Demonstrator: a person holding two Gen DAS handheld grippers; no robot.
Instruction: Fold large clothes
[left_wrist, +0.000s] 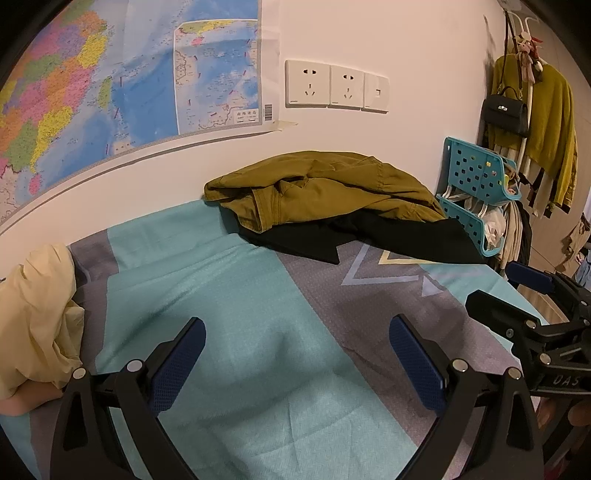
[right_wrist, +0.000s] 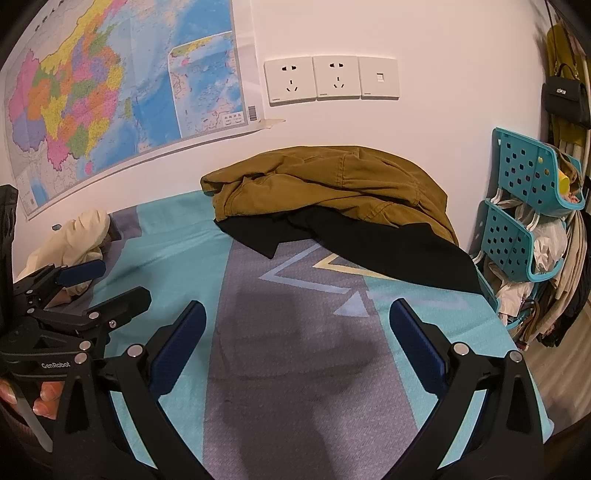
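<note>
Both grippers, left gripper (left_wrist: 297, 363) and right gripper (right_wrist: 297, 349), hover over bare bed (right_wrist: 295, 369), fingers wide apart, holding nothing. Olive jacket (right_wrist: 332, 184) sits crumpled on a black garment (right_wrist: 388, 254) mid-frame by the wall. I'd grab the jacket's shoulders and spread it flat first.

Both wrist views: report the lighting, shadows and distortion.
Left wrist view: warm, dim indoor light, strong fisheye bending of the map edge, dark vignette corners, no hard shadow on the bedspread. Right wrist view: same warm cast, dark soft shadows on the grey stripe of the bedspread between the open right gripper fingers; sockets sharp.
</note>
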